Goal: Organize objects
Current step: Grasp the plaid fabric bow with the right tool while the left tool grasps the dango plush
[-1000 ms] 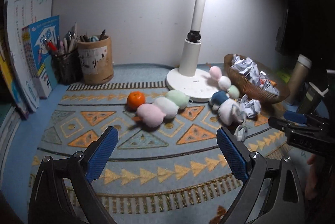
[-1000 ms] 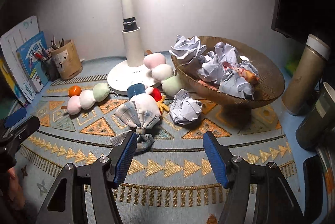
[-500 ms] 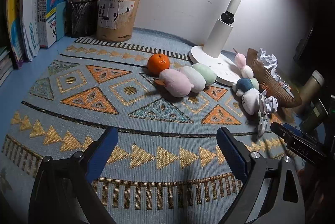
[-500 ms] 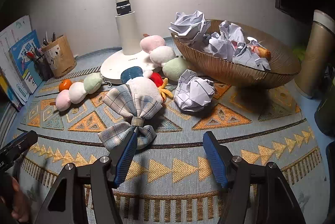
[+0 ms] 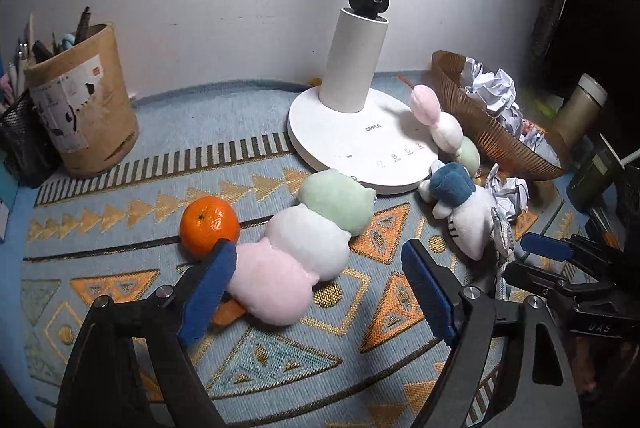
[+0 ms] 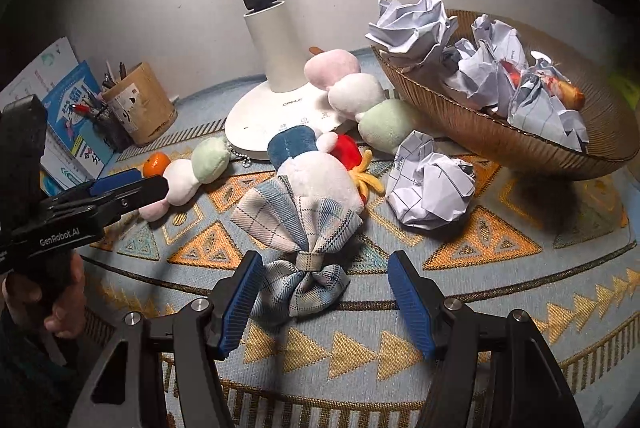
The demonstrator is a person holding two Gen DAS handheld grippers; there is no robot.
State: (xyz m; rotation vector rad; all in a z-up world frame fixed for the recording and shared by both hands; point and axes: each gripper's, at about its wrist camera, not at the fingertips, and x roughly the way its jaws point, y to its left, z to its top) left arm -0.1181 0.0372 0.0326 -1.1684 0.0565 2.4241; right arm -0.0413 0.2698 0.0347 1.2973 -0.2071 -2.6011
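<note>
A plush skewer of pink, white and green balls (image 5: 280, 276) lies on the patterned mat, with an orange (image 5: 209, 226) at its left. My left gripper (image 5: 316, 292) straddles the pink end. Its jaws are closing; the left pad is at the plush and the right pad stands apart. A white plush doll (image 6: 320, 180) with a blue hat and plaid bow (image 6: 300, 288) lies before my right gripper (image 6: 324, 304), which is open with the bow's lower half between its fingers. My left gripper (image 6: 120, 184) also shows at the left edge of the right wrist view.
A white lamp base (image 5: 360, 148) stands behind the toys, with a second plush skewer (image 6: 356, 92) leaning on it. A brown basket (image 6: 520, 144) holds crumpled papers; one paper ball (image 6: 430, 188) lies on the mat. A cardboard pen cup (image 5: 80, 116), books (image 6: 76, 120) and a flask (image 5: 580, 108) line the edges.
My left gripper has swung in close to the plush skewer and its jaws have narrowed around the pink end. My right gripper has come lower and nearer, over the doll's bow.
</note>
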